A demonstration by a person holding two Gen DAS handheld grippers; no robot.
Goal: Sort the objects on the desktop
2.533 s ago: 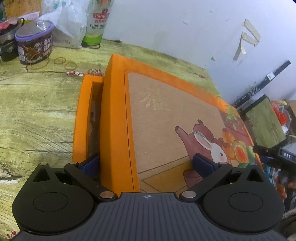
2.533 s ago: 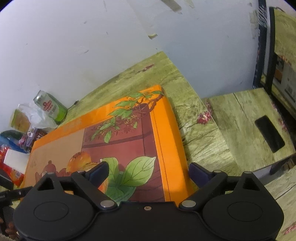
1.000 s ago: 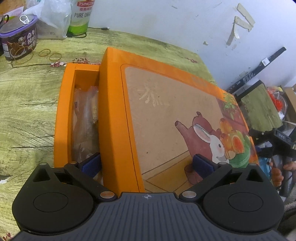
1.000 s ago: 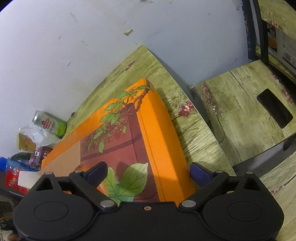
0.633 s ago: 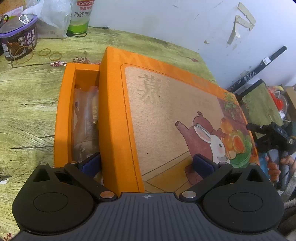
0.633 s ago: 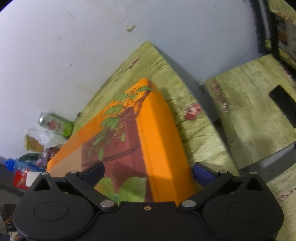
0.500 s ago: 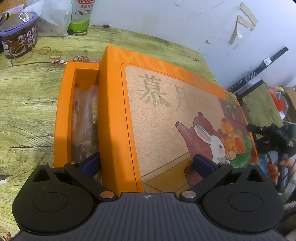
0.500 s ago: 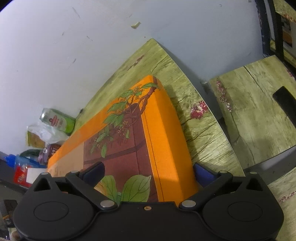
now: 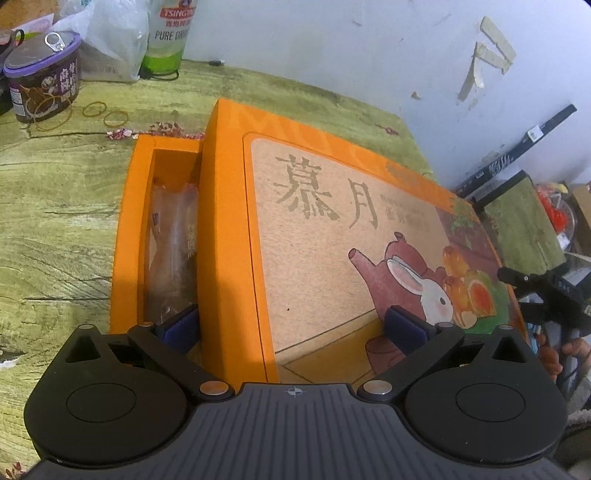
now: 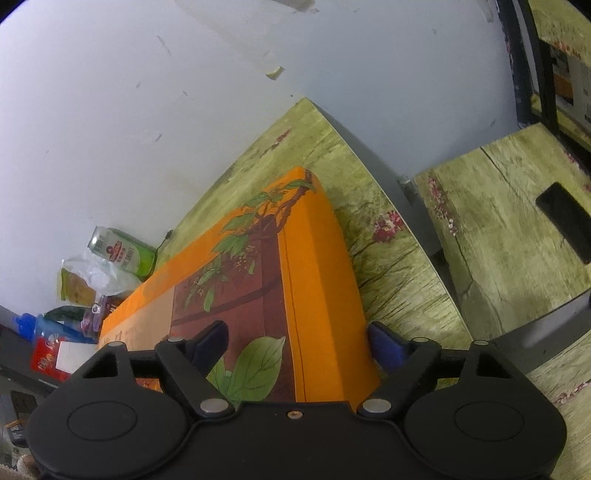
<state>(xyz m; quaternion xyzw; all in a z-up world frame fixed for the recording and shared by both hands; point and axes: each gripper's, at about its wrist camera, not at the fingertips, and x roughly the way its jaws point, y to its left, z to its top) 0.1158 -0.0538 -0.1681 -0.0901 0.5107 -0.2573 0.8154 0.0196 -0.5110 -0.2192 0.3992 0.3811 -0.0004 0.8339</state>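
1. Left wrist view: your left tool [image 9: 293, 326] straddles the near left corner of the orange box lid [image 9: 332, 236]. One pad sits inside the orange box base [image 9: 123, 236] beside the lid's side wall, the other rests on the printed top. The fingers stand wide; whether they press the lid you cannot tell. The lid lies shifted sideways on the green tabletop [image 9: 55, 206], baring a clear-wrapped packet [image 9: 171, 243] in the base. A purple tub [image 9: 42, 75] and a green can [image 9: 168, 33] stand far back.

2. Right wrist view: your right tool [image 10: 297, 345] has just been closing around the lid's [image 10: 258, 280] other end, its right pad against the side wall, its left pad over the leaf print.
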